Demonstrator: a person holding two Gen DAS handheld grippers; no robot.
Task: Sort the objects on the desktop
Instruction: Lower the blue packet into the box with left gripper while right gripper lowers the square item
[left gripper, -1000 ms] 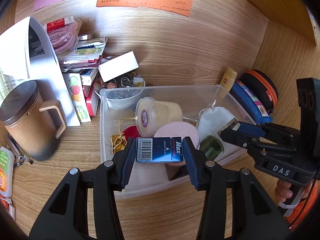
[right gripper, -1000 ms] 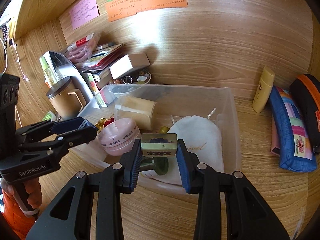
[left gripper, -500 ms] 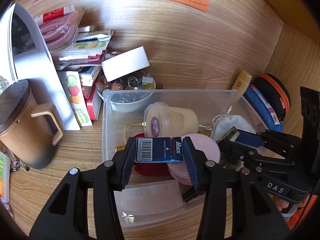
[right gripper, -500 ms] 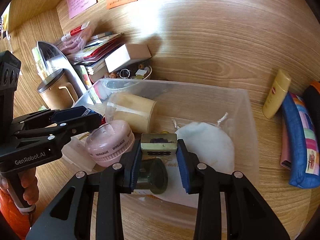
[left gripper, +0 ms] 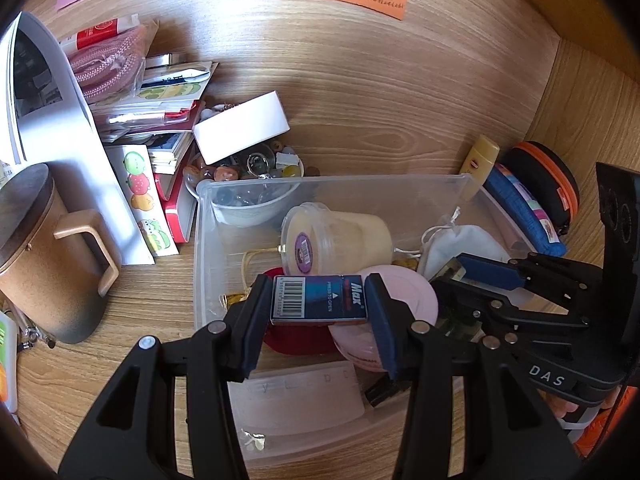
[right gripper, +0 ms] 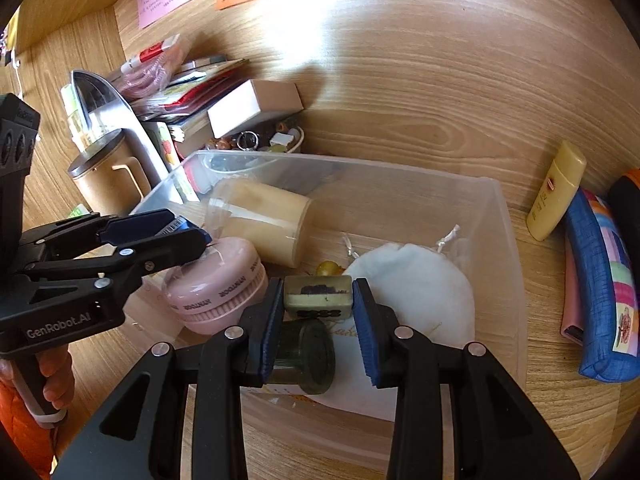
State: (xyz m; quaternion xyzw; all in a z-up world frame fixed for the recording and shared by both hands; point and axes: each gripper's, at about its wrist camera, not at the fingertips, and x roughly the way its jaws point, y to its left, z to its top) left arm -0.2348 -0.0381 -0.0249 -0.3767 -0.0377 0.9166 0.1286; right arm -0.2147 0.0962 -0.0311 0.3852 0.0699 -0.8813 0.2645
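My left gripper (left gripper: 319,307) is shut on a dark blue box (left gripper: 319,299) with a barcode and "Max" printed on it, held above the clear plastic bin (left gripper: 332,182). My right gripper (right gripper: 319,300) is shut on a small olive-green block (right gripper: 318,297), held over the same bin (right gripper: 500,216). Inside the bin lie a cream lidded jar (left gripper: 336,236), a pink round case (right gripper: 216,292), a white drawstring pouch (right gripper: 416,288), a red item (left gripper: 296,338) and a dark green glass jar (right gripper: 308,356). In the right wrist view the left gripper (right gripper: 188,232) hangs over the bin's left side.
A brown mug (left gripper: 44,256) stands left of the bin beside leaning booklets (left gripper: 52,92) and a white box (left gripper: 242,126). A bowl of trinkets (left gripper: 244,184) sits behind the bin. A yellow tube (right gripper: 556,190), a blue pencil case (right gripper: 600,280) and an orange-rimmed pouch (left gripper: 548,184) lie to the right.
Both grippers have moved forward over the bin with their loads still held. The bin's contents now sit closer and lower in both views.
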